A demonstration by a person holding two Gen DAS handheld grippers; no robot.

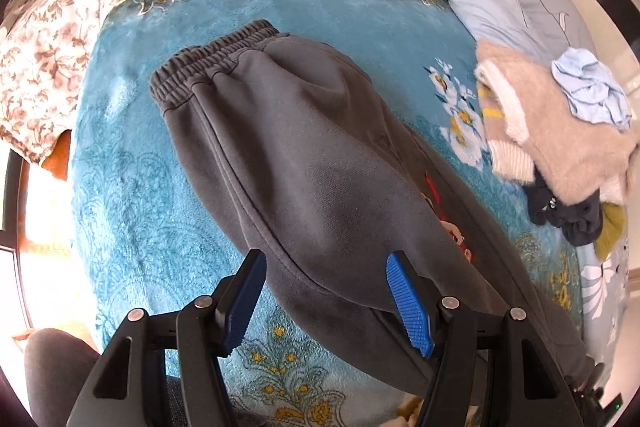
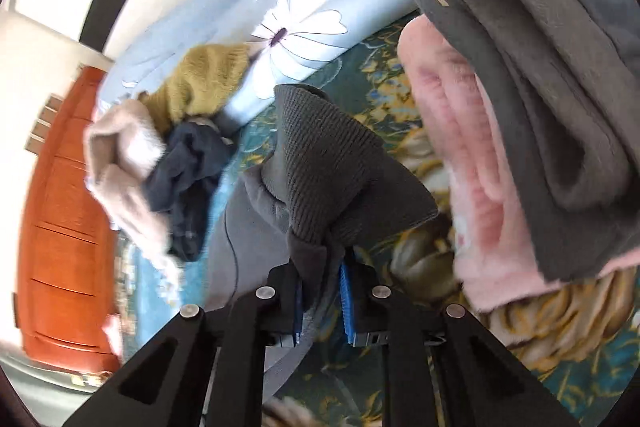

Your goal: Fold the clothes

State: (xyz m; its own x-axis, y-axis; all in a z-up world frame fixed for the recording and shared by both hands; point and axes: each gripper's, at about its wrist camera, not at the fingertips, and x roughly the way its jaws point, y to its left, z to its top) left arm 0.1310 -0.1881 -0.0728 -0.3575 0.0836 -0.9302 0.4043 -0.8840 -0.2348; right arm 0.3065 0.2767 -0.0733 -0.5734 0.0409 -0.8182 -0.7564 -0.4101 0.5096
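Left wrist view: left gripper hangs apart over the grey sweatpants, spread on the bed for folding. Right gripper is clamped on the ribbed cuff, likely ready to lift that leg over.

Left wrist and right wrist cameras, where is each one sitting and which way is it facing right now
Left wrist: on the left gripper, looking steeply down the bed at the grey sweatpants; open jaws and a dark-clad leg show.
Right wrist: on the right gripper, looking down at the ribbed cuff pinched in its jaws, folded stack to the right.
Shared: sweatpants, teal floral blanket, the unfolded clothes pile.
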